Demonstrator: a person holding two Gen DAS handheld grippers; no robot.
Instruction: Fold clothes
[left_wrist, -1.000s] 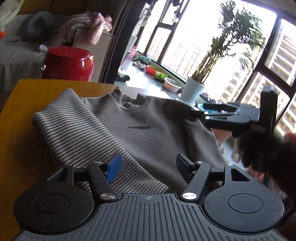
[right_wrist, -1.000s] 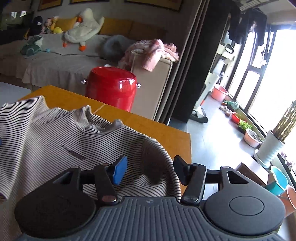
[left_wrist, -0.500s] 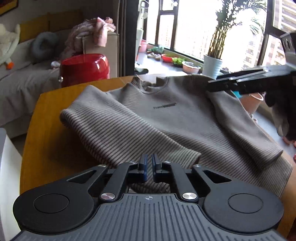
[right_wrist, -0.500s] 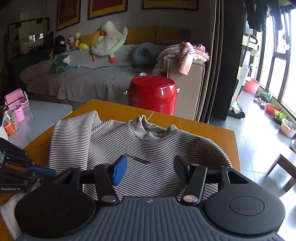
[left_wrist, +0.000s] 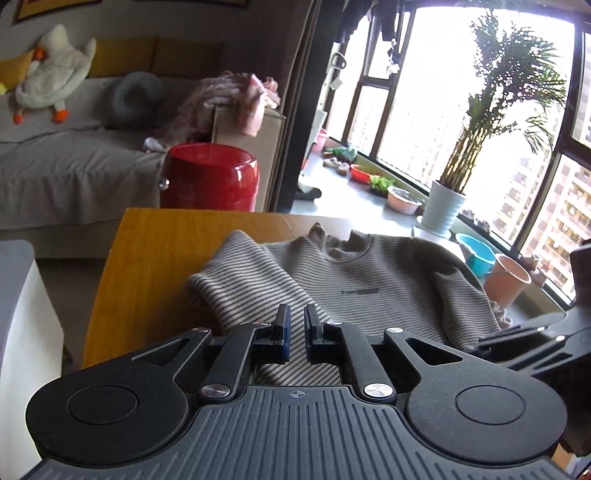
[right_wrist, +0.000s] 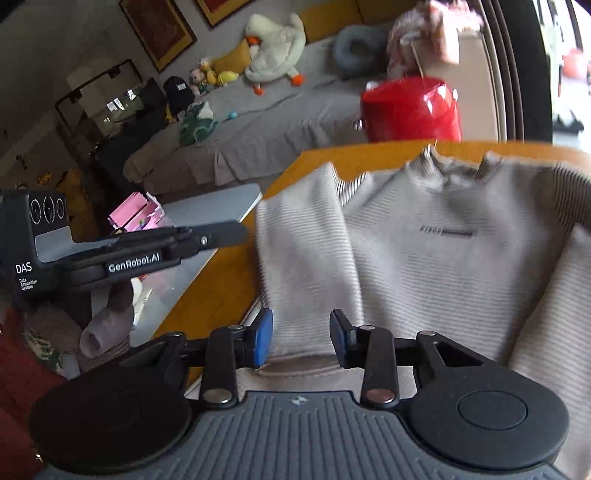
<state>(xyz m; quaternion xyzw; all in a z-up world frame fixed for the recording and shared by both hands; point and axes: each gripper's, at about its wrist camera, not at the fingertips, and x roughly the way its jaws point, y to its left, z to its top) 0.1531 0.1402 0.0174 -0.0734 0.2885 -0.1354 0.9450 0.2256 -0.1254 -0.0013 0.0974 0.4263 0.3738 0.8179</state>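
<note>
A grey-beige striped sweater (left_wrist: 351, 280) lies face up on the wooden table (left_wrist: 155, 258), collar toward the far edge and both sleeves folded in over the chest. My left gripper (left_wrist: 295, 326) hovers near the left folded sleeve, its pads nearly together with only a thin gap and nothing between them. In the right wrist view it (right_wrist: 221, 232) hangs in the air off the table's left side. My right gripper (right_wrist: 301, 336) is open above the sweater (right_wrist: 424, 258) at its near hem. That view is motion-blurred.
A red drum stool (left_wrist: 210, 177) stands beyond the table's far edge, with a grey sofa behind it. A pale side table (right_wrist: 207, 210) carrying a pink box (right_wrist: 136, 214) sits to the left. Pots and a pink bucket (left_wrist: 506, 277) line the window side.
My left gripper went from open to shut, then drew back off the sweater to the left. My right gripper stayed open and swung over the near hem.
</note>
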